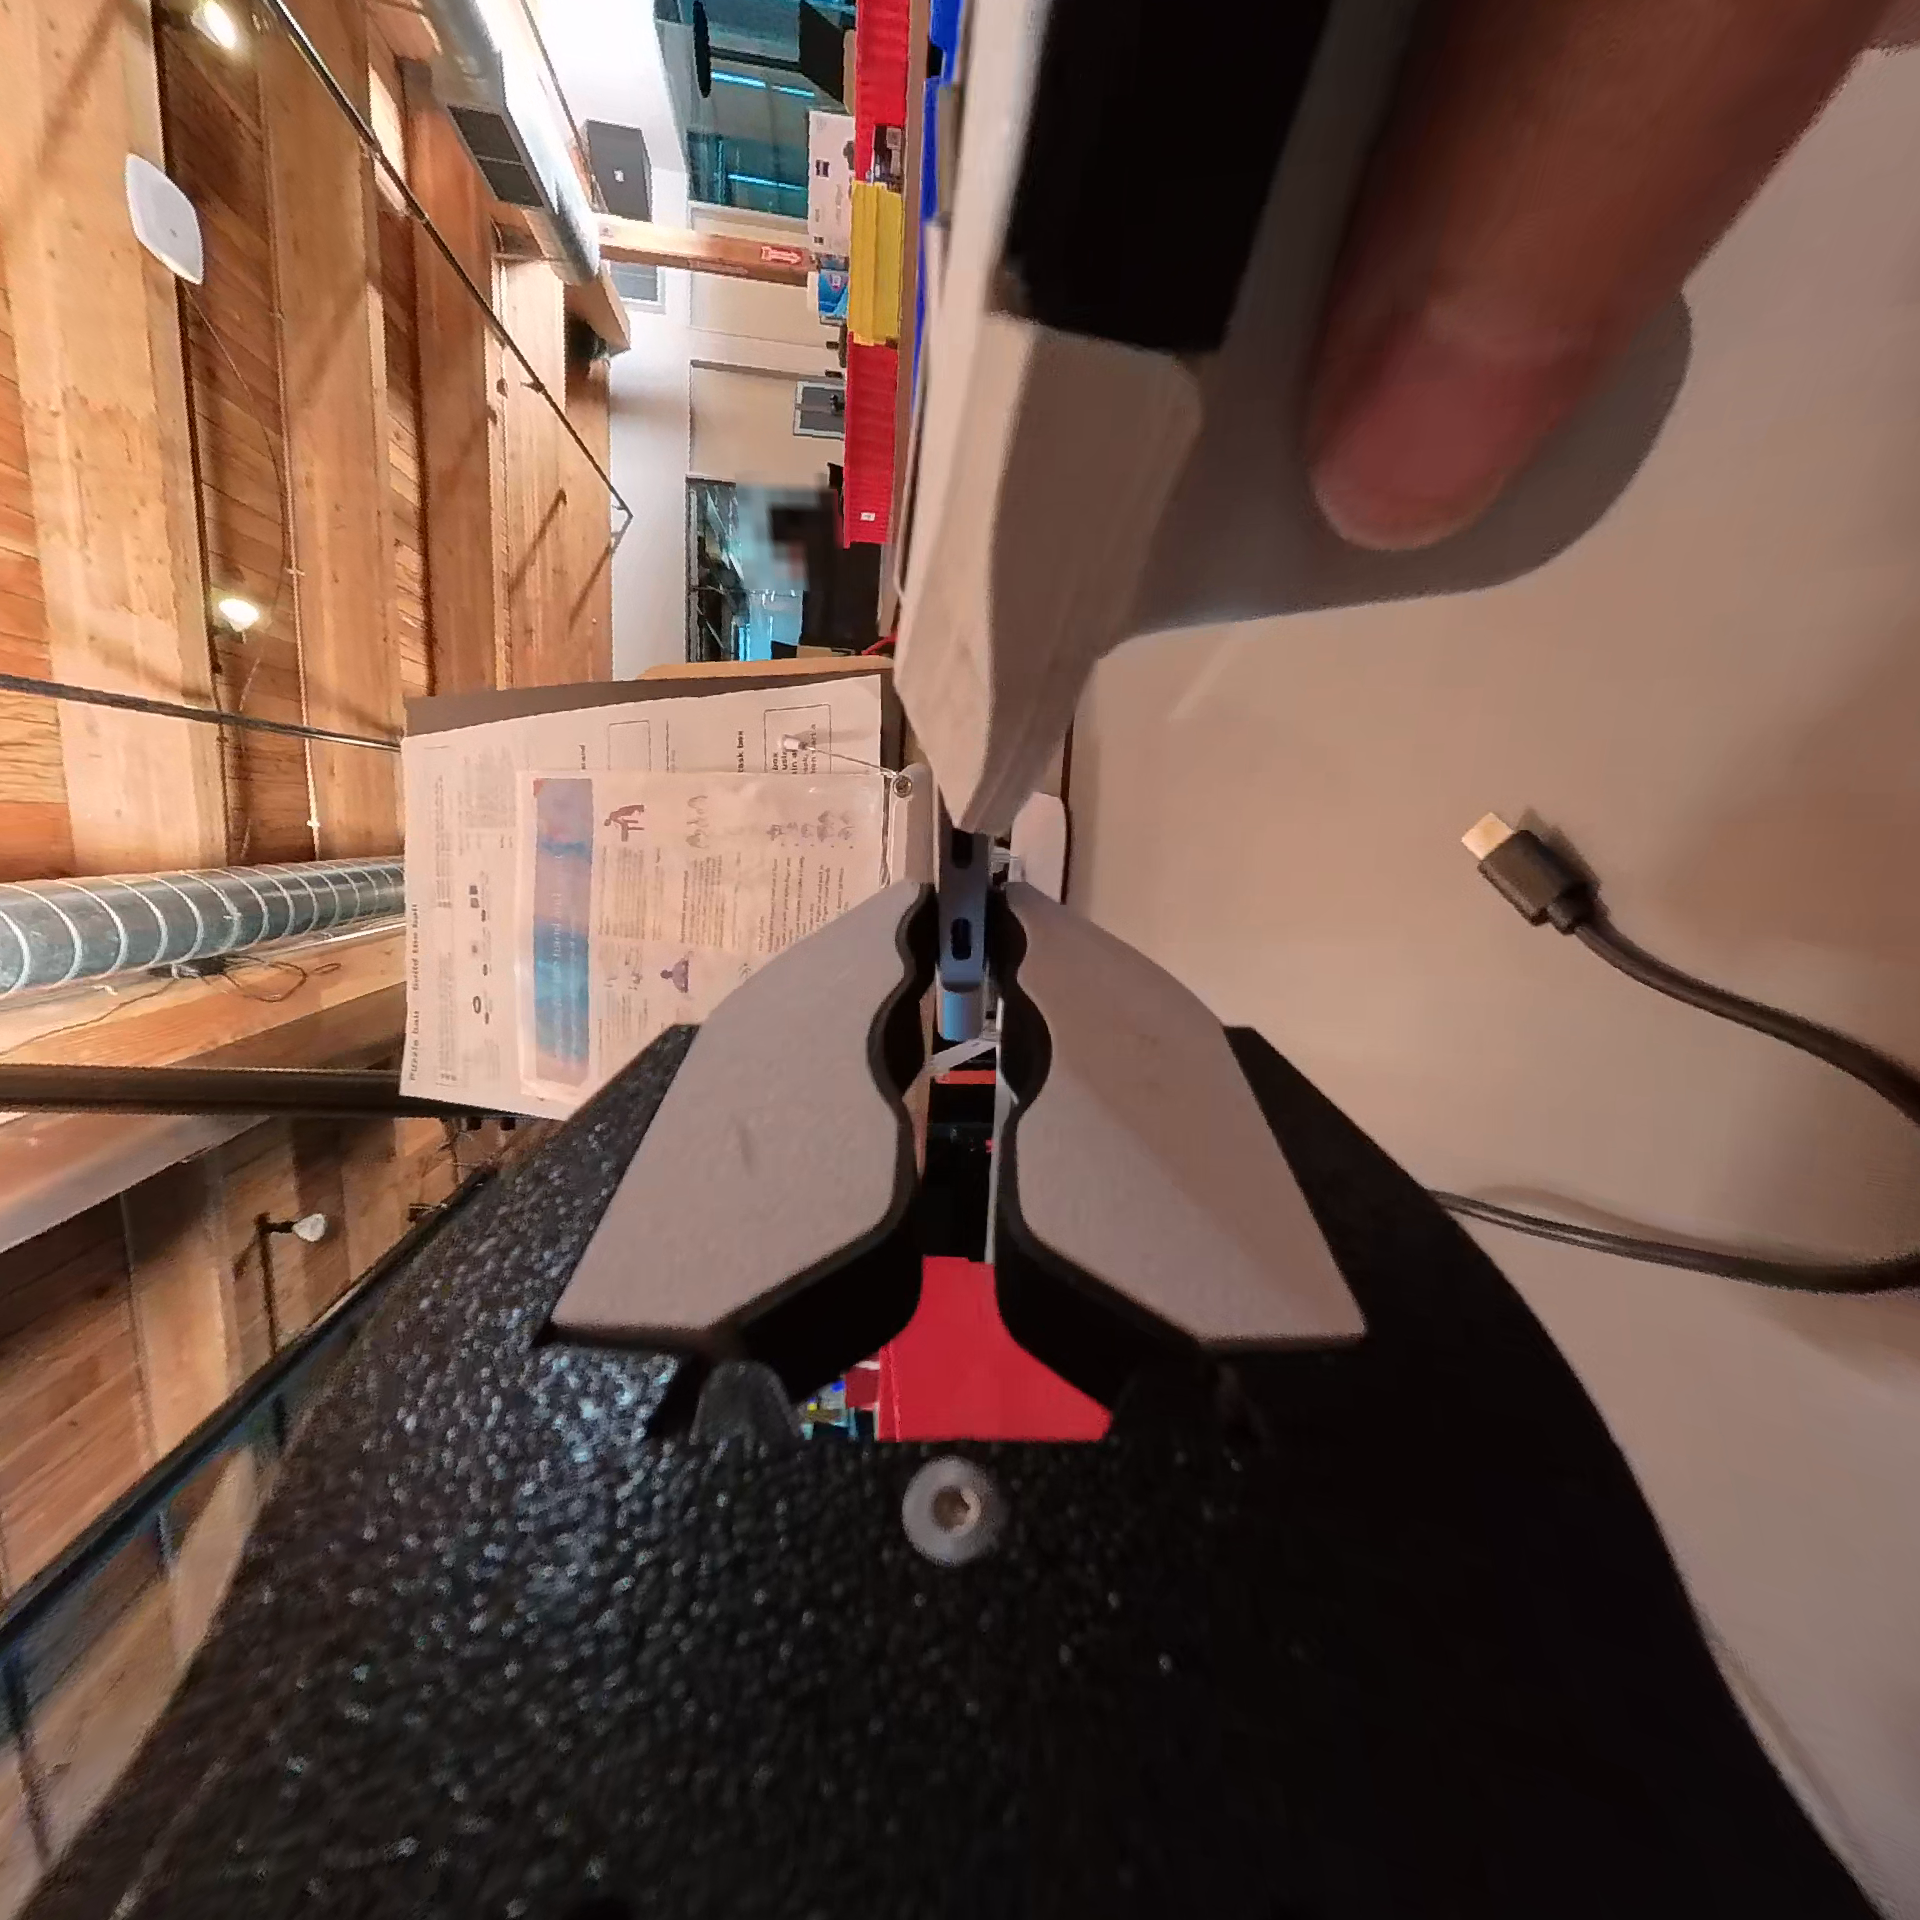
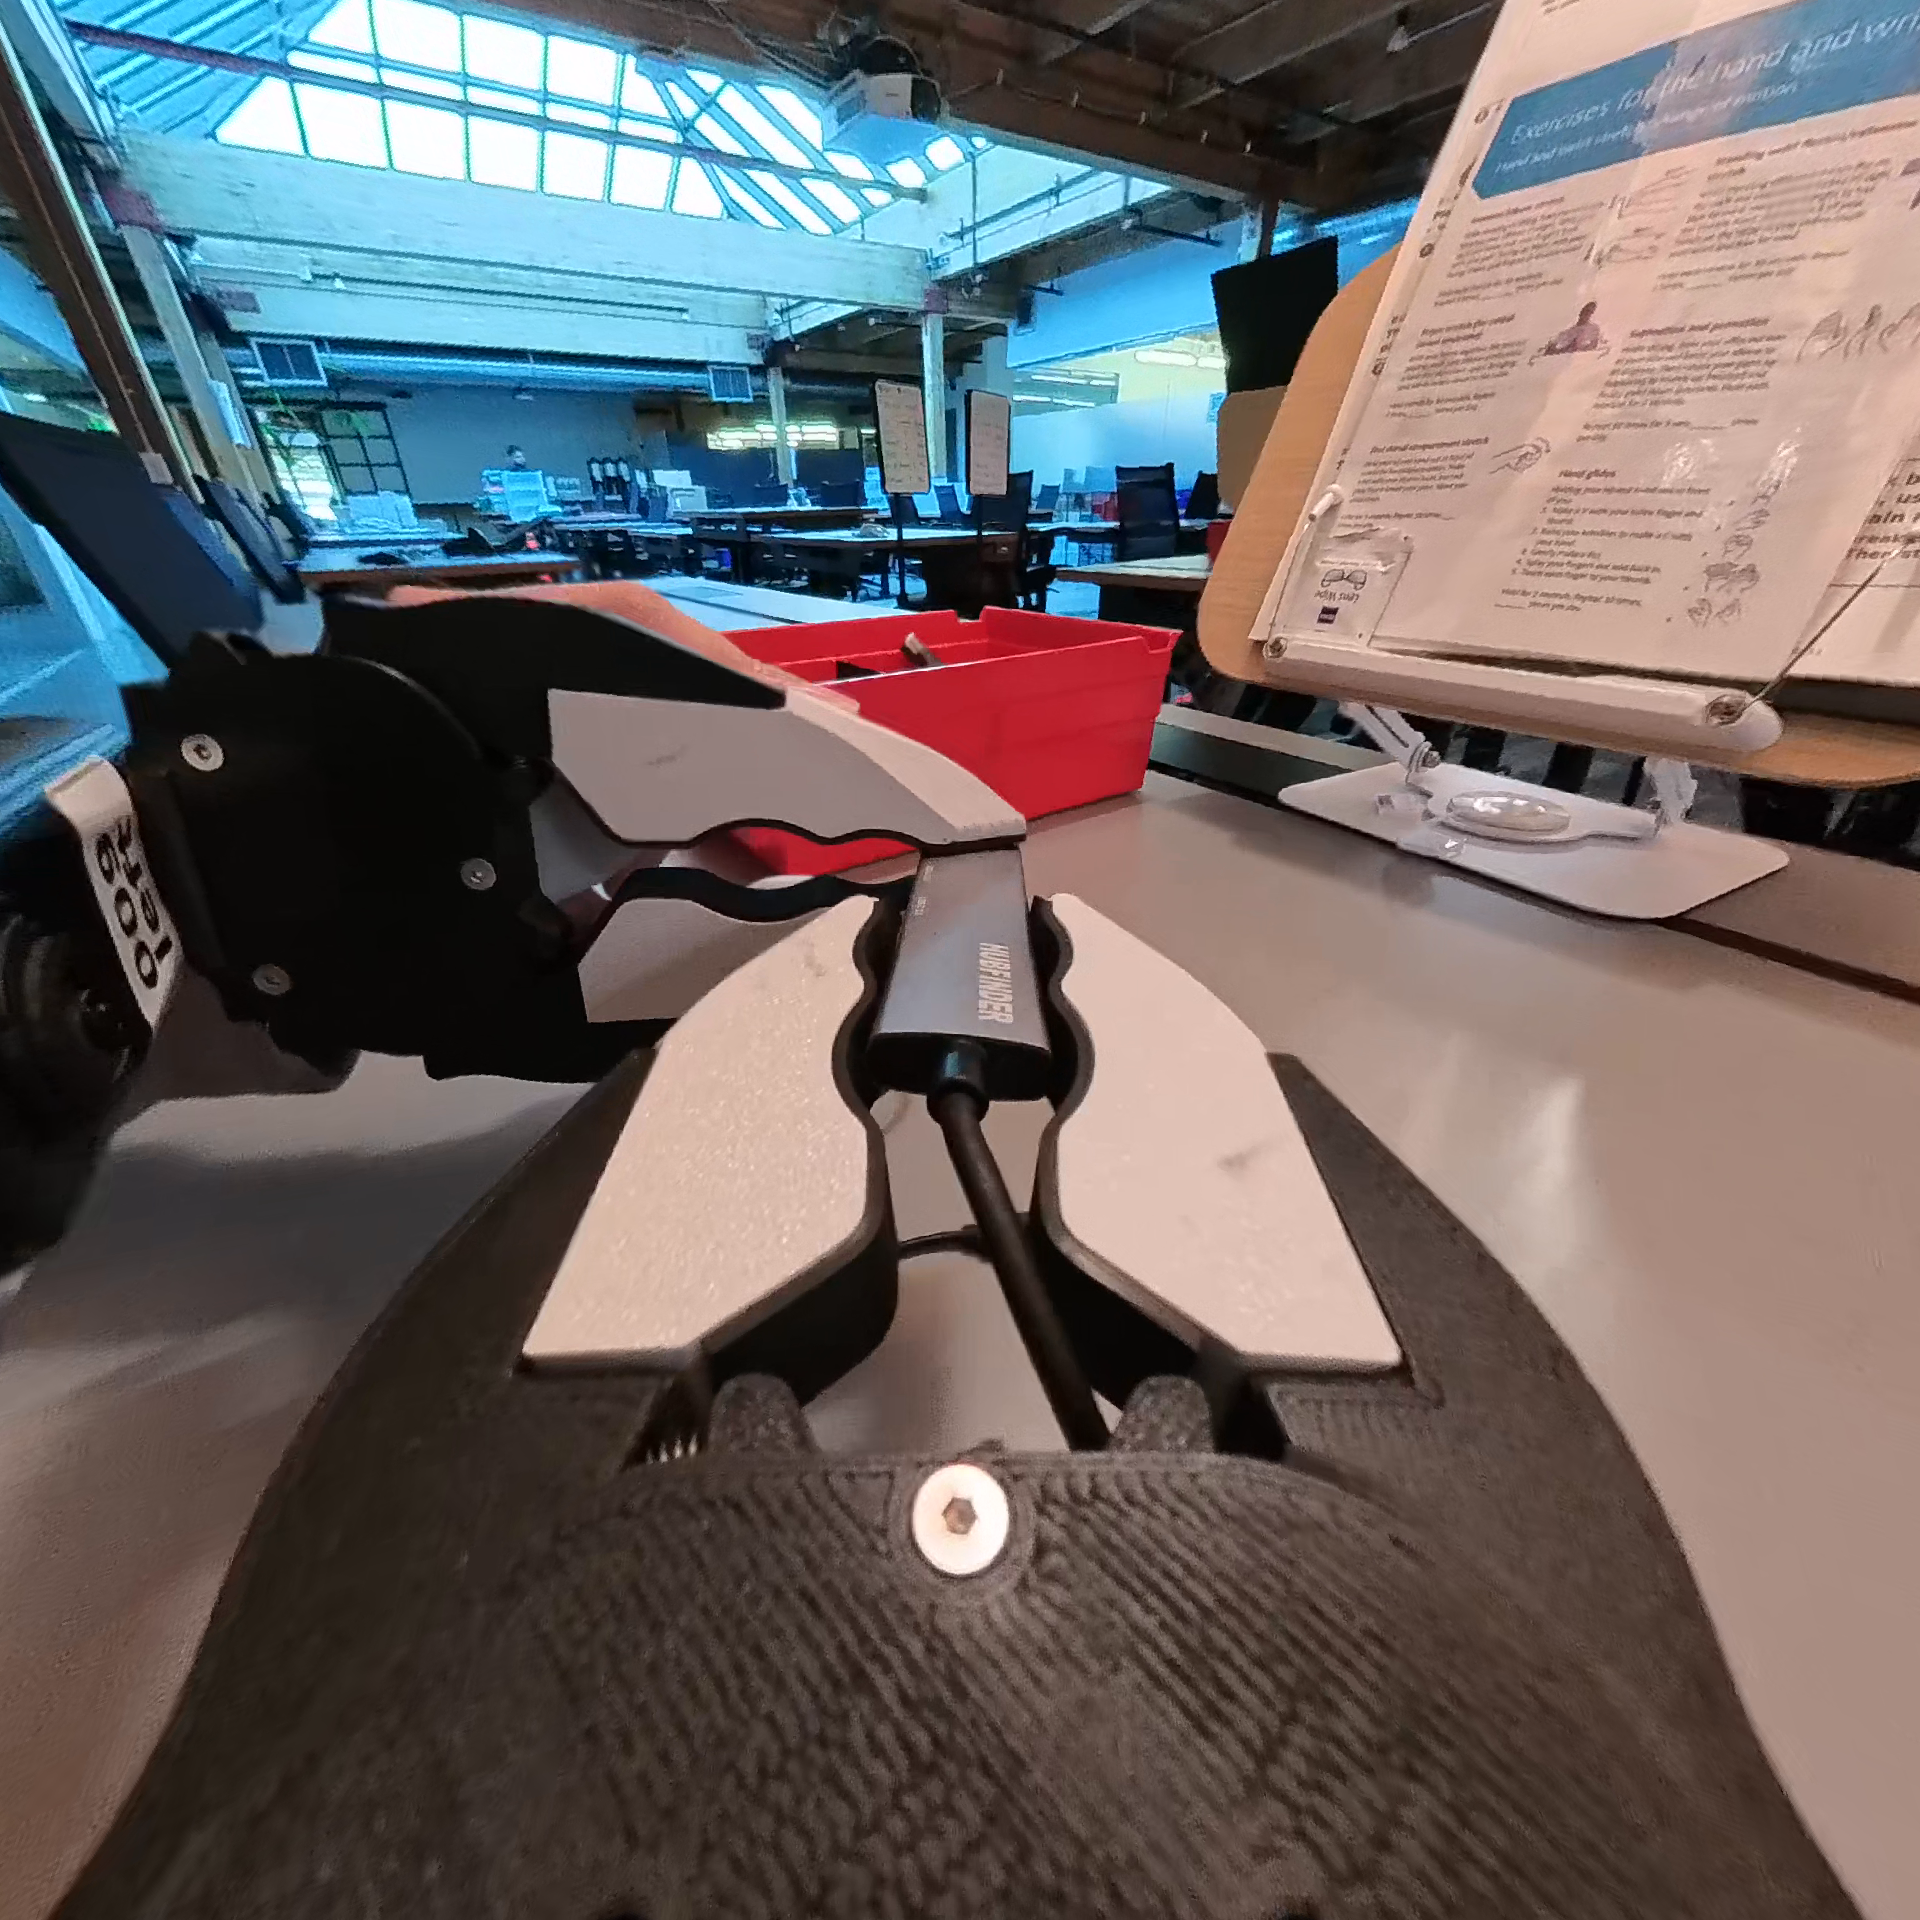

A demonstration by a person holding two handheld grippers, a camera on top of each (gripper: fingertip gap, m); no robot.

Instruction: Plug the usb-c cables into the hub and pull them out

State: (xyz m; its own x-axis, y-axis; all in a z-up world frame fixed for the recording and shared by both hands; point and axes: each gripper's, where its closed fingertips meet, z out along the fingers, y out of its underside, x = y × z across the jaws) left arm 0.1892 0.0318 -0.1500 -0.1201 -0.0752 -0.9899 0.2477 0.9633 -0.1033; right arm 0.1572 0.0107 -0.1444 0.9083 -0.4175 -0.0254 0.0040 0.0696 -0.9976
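Note:
My right gripper is shut on a slim dark grey hub lying on the table; the hub's own black cable runs back between the fingers. My left gripper comes in from the left and is closed on the hub's far end. In the left wrist view the hub's port side sits between my left gripper's tips, and the right gripper reaches in from above. A loose black USB-C cable plug lies unplugged on the table.
A red bin stands behind the hub. A document stand with printed sheets rises at the right on a white base. A thin black cable crosses the grey table. A person's finger rests on the right gripper. My left and right fingertips are right by each other.

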